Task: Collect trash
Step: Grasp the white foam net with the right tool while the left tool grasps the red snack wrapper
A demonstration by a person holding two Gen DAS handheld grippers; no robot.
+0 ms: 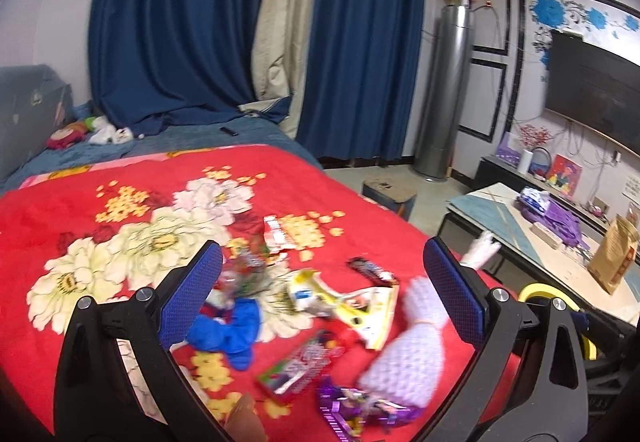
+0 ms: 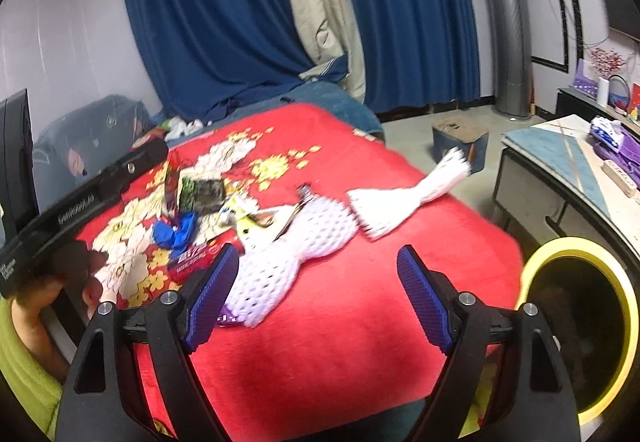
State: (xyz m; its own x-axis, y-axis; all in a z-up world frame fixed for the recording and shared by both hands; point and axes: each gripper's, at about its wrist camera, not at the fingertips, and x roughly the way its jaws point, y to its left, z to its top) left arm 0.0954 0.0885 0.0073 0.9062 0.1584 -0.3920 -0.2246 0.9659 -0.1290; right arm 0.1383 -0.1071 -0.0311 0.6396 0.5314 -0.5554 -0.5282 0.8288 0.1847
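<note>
1. Where the left wrist view looks down across the bed (image 1: 80, 209) with its red flowered blanket, the left tongs (image 1: 324, 290) stand released, their two blue pads wide apart with nothing pressed between them.
2. The trash lies scattered on the blanket in the gap between the pads and just below it: a crumpled blue wrapper (image 1: 232, 330) close beside the left pad, a yellow-and-white packet (image 1: 352, 306) near the middle, a white foam net sleeve (image 1: 412, 346) close to the right pad, a dark candy wrapper (image 1: 370, 270) farther out, and a purple foil wrapper (image 1: 360, 408) at the bottom edge.
3. A red-and-white wrapper (image 1: 276, 234) lies beyond the pad tips, farther up the bed.
4. To the right, past the bed's edge, a worktop (image 1: 500, 201) carries a brown paper bag (image 1: 614, 254), and a yellow rim (image 1: 540, 290) shows behind the right finger.
5. In the right wrist view, the right tongs (image 2: 320, 282) are likewise released, pads spread, with only red blanket between them.
6. The white foam net sleeve (image 2: 296, 250) lies just beside the left pad, touching or nearly so; I cannot tell which. A second white foam piece (image 2: 404, 197) stretches toward the bed's right edge, well beyond the tips.
7. The remaining wrappers cluster to the upper left of these tongs, around the blue wrapper (image 2: 176, 232).
8. The yellow-rimmed bin (image 2: 580, 282) stands at the right, beside the bed, its dark mouth facing the camera.
9. At the left edge, a hand (image 2: 52, 294) grips the other black tool.
</note>
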